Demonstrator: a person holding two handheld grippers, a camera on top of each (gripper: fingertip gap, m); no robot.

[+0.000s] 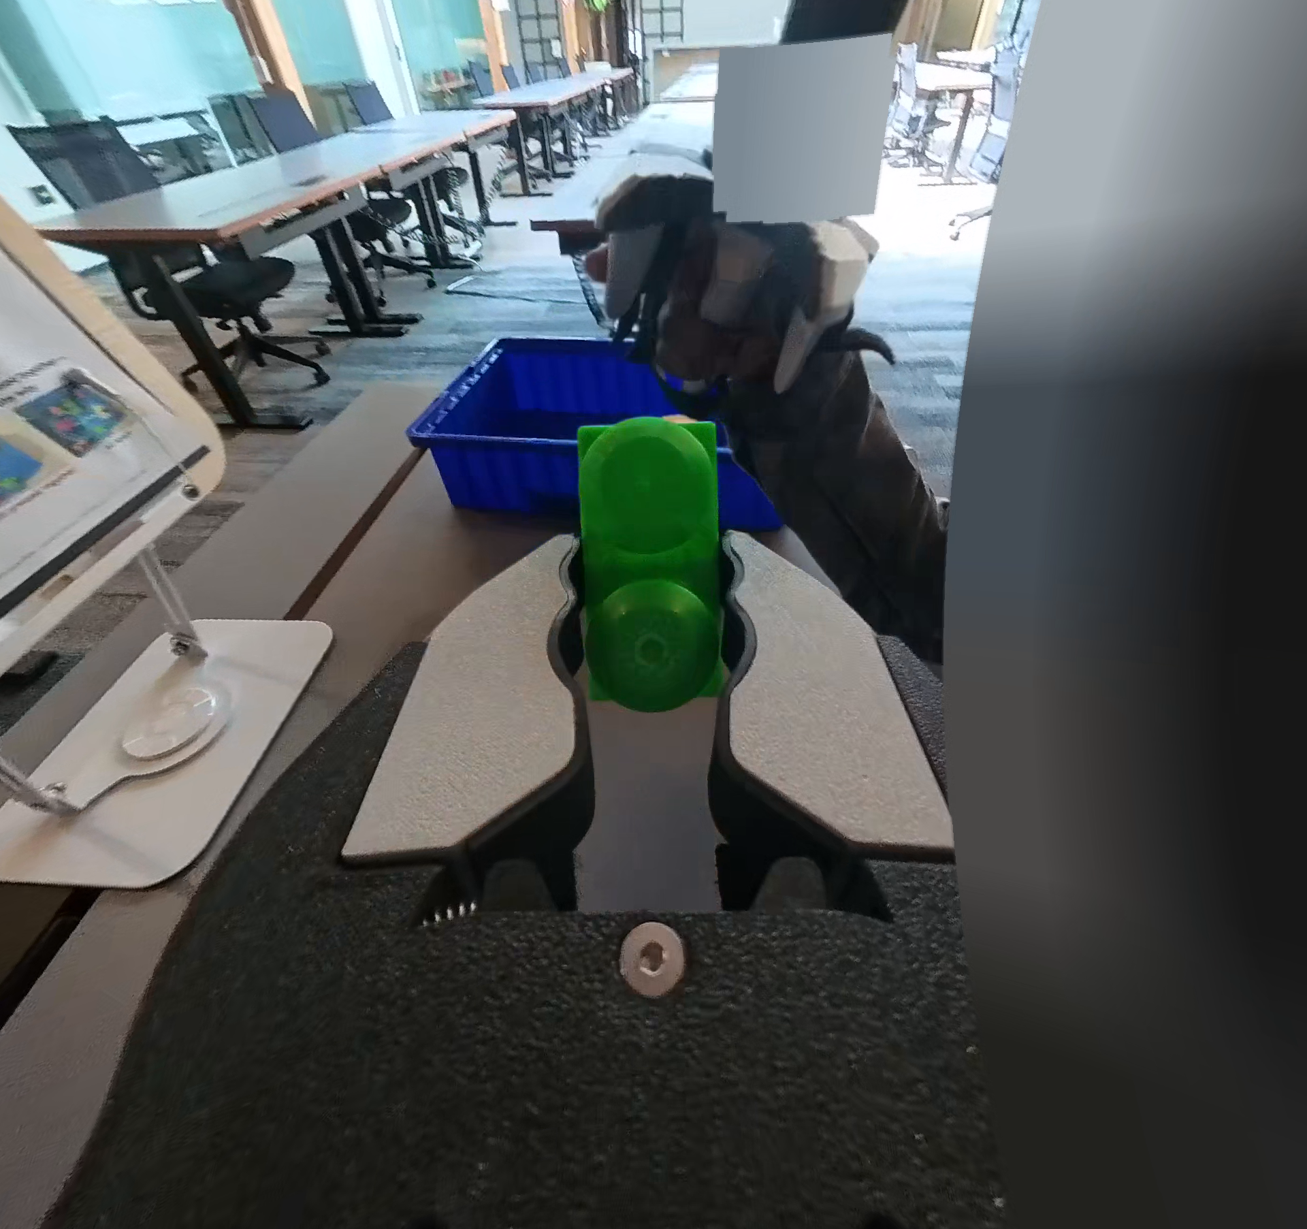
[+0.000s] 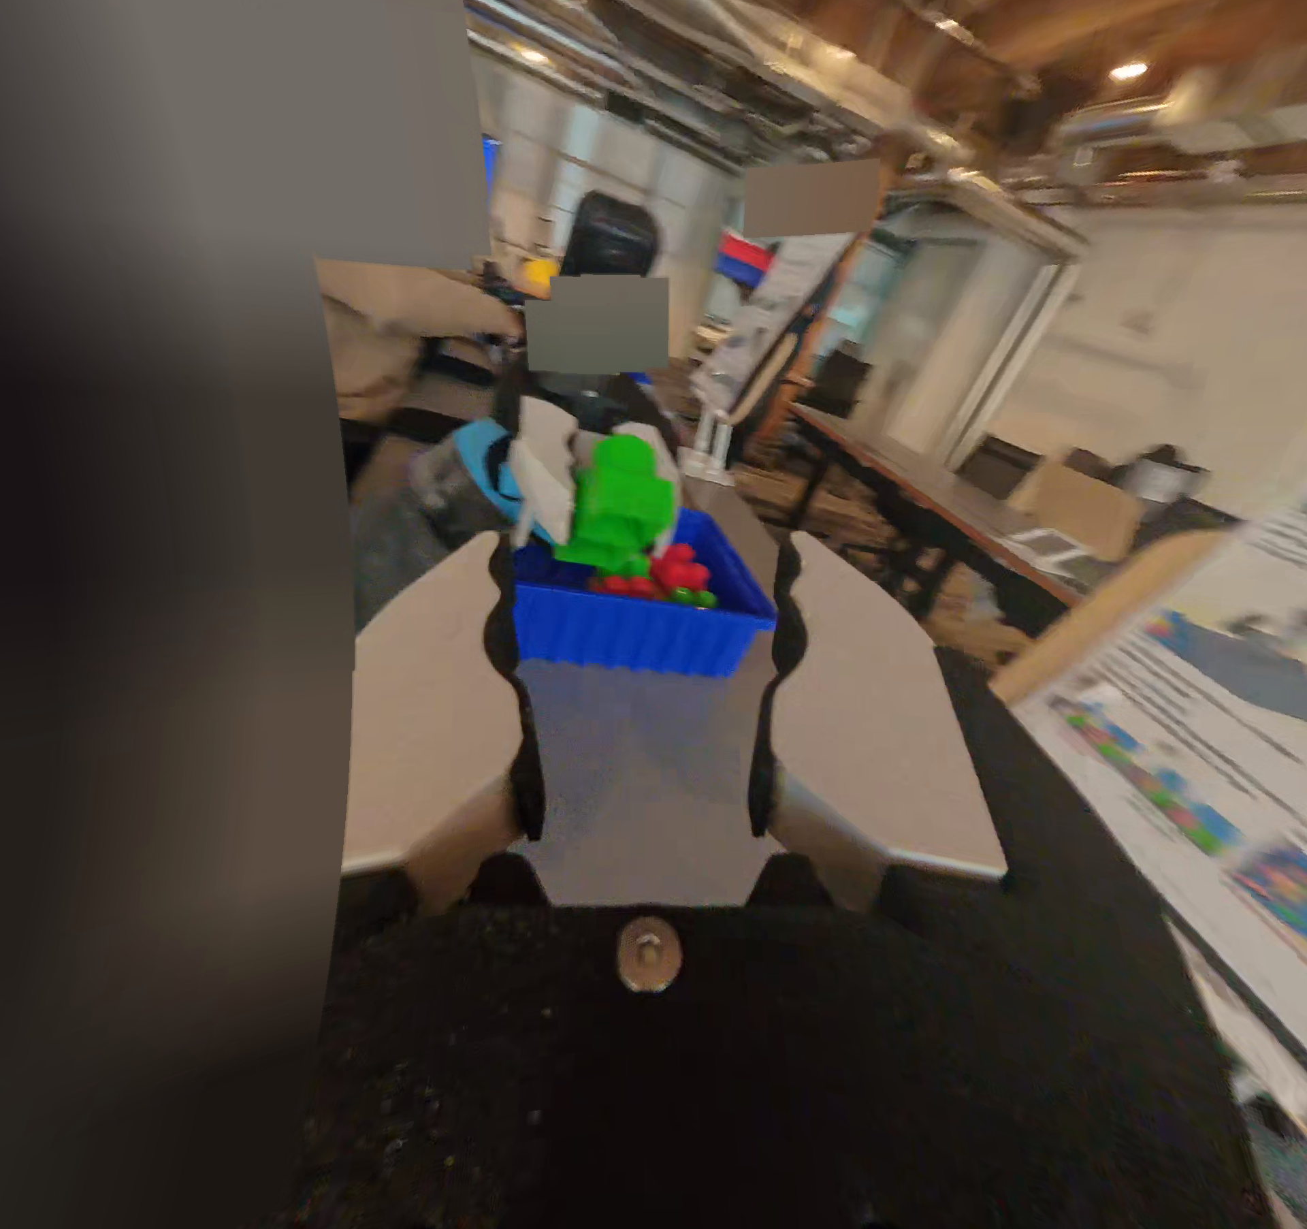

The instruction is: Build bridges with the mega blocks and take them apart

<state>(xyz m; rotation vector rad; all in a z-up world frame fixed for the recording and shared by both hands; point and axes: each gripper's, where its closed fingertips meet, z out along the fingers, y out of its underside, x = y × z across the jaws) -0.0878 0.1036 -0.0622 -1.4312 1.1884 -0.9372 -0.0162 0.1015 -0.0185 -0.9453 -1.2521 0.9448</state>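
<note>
My left gripper (image 1: 651, 558) is shut on a green mega block (image 1: 647, 558) with two round studs facing the camera. It holds the block up in front of a blue bin (image 1: 495, 466) on the brown table. In the right wrist view the left gripper (image 2: 601, 487) holds the green block (image 2: 622, 502) above the blue bin (image 2: 636, 636). Red and green blocks (image 2: 672, 576) lie in the bin. My right gripper (image 2: 640, 629) is open and empty, pointing at the bin from the near side. It shows blurred beyond the bin in the left wrist view (image 1: 714, 318).
A white sign on a metal stand (image 1: 163, 721) is at the table's left. Poster boards (image 2: 1167, 770) line the right side. A person's beige sleeve (image 2: 396, 339) is behind the bin. Office desks and chairs (image 1: 233, 275) fill the room beyond. Spacing between my two grippers at the tips: around 9 cm.
</note>
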